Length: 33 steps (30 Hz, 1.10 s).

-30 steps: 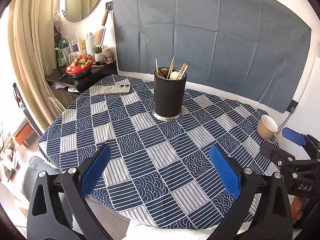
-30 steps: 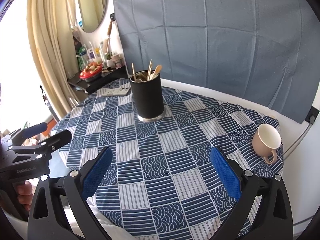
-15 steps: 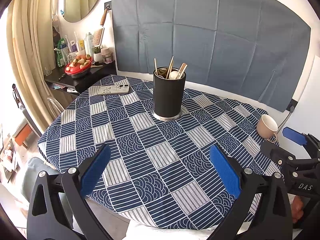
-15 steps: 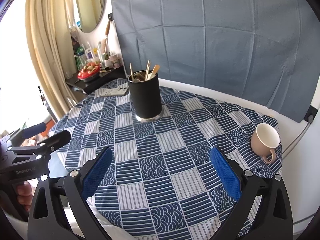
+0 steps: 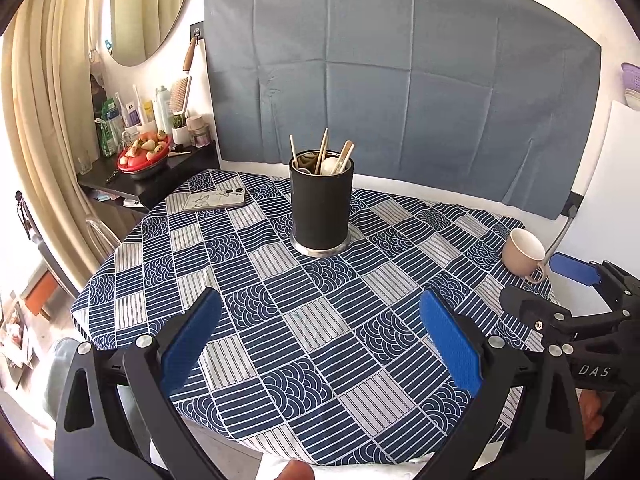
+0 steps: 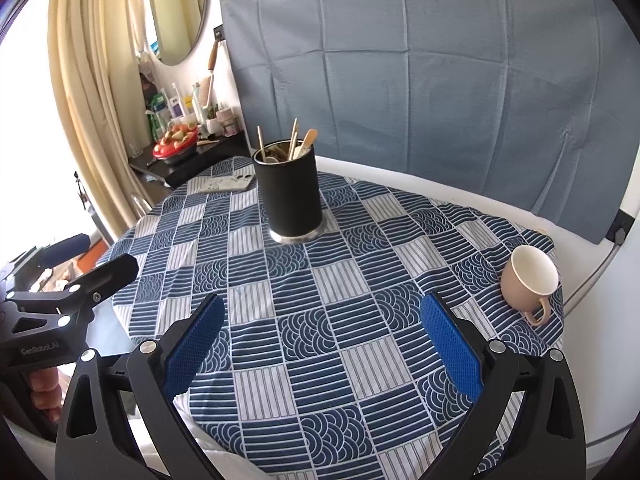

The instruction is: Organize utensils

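A black cylindrical utensil holder [image 5: 321, 205] [image 6: 290, 196] stands upright near the middle of the table, on a blue and white patterned cloth [image 5: 312, 320] [image 6: 340, 312]. Wooden chopsticks and spoons [image 5: 334, 156] [image 6: 298, 144] stick out of its top. My left gripper [image 5: 320, 340] hovers open over the near table edge, well short of the holder, nothing between its blue pads. My right gripper [image 6: 322, 340] is likewise open and empty above the near part of the cloth. Each gripper shows at the edge of the other's view.
A beige cup [image 5: 523, 254] [image 6: 528, 280] sits at the table's right edge. A phone [image 5: 216, 200] [image 6: 228, 185] lies flat at the far left. A dark side shelf [image 5: 152, 176] holds a red fruit bowl [image 5: 143, 156] and bottles. A grey cloth [image 5: 400, 100] covers the wall behind.
Both views have shifted slightly: the holder sits a little higher and farther in each frame. Both grippers stay open and empty.
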Each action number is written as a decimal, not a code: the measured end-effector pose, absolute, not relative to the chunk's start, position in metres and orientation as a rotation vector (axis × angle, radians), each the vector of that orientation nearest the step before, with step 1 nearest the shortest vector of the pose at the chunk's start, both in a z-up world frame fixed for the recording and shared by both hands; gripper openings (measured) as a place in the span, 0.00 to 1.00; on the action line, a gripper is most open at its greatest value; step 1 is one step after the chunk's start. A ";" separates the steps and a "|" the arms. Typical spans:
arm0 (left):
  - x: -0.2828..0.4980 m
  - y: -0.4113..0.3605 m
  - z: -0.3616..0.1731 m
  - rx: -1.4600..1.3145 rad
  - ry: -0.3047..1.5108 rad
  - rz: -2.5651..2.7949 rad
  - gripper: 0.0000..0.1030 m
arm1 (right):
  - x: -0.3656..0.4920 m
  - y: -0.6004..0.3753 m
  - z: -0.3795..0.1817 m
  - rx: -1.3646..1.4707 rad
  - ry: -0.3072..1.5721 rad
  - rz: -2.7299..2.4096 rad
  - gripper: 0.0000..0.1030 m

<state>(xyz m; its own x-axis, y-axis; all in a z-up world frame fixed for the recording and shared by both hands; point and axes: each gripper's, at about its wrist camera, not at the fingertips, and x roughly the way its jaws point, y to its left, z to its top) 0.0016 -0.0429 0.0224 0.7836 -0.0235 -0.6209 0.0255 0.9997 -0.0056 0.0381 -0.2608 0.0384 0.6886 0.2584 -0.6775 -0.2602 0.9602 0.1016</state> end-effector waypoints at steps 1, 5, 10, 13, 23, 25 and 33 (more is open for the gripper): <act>0.002 -0.042 0.022 0.004 0.670 -0.023 0.94 | 0.038 -0.260 0.038 -0.005 0.757 0.288 0.92; 0.004 -0.040 0.022 -0.001 0.670 -0.014 0.94 | 0.038 -0.258 0.038 -0.017 0.756 0.284 0.92; 0.006 -0.039 0.022 0.000 0.666 -0.010 0.94 | 0.039 -0.255 0.038 -0.032 0.756 0.279 0.92; 0.008 -0.039 0.021 -0.002 0.670 -0.017 0.94 | 0.040 -0.254 0.038 -0.033 0.758 0.273 0.92; 0.012 -0.036 0.020 -0.005 0.659 -0.023 0.94 | 0.043 -0.248 0.035 -0.049 0.778 0.257 0.92; 0.012 -0.035 0.019 -0.003 0.662 -0.012 0.94 | 0.043 -0.247 0.035 -0.051 0.778 0.255 0.92; 0.011 -0.034 0.019 -0.011 0.659 -0.023 0.94 | 0.043 -0.249 0.034 -0.041 0.782 0.256 0.92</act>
<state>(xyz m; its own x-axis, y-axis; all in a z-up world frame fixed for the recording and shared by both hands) 0.0110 -0.0336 0.0192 0.7902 -0.0251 -0.6124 0.0181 0.9997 -0.0176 0.0432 -0.2493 0.0337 0.6803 0.2130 -0.7013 -0.2430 0.9683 0.0583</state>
